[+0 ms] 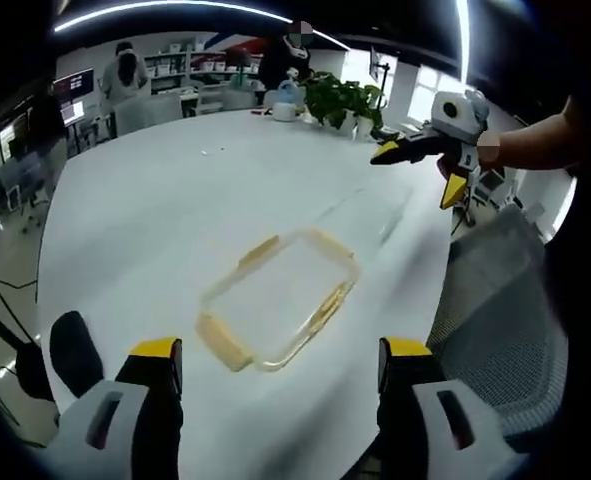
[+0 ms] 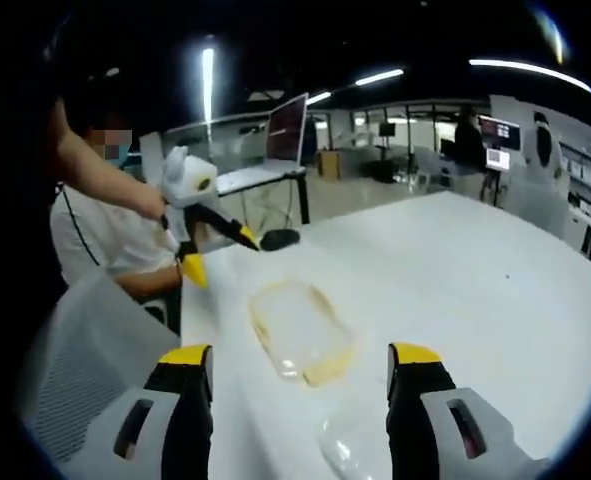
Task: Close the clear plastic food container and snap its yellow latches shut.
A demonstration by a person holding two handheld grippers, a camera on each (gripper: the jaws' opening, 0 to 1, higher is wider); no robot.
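Container (image 1: 280, 300) lies untouched on the white table (image 1: 155, 210) (yellow latches (image 1: 223, 342) unsnapped) — left gripper (image 1: 280, 365) and right gripper (image 2: 300, 372) are held wide open, apparently for approach.

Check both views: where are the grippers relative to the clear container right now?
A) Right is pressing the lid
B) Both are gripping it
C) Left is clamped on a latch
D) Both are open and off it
D: the left gripper and right gripper stand open, clear of the container on the white table.
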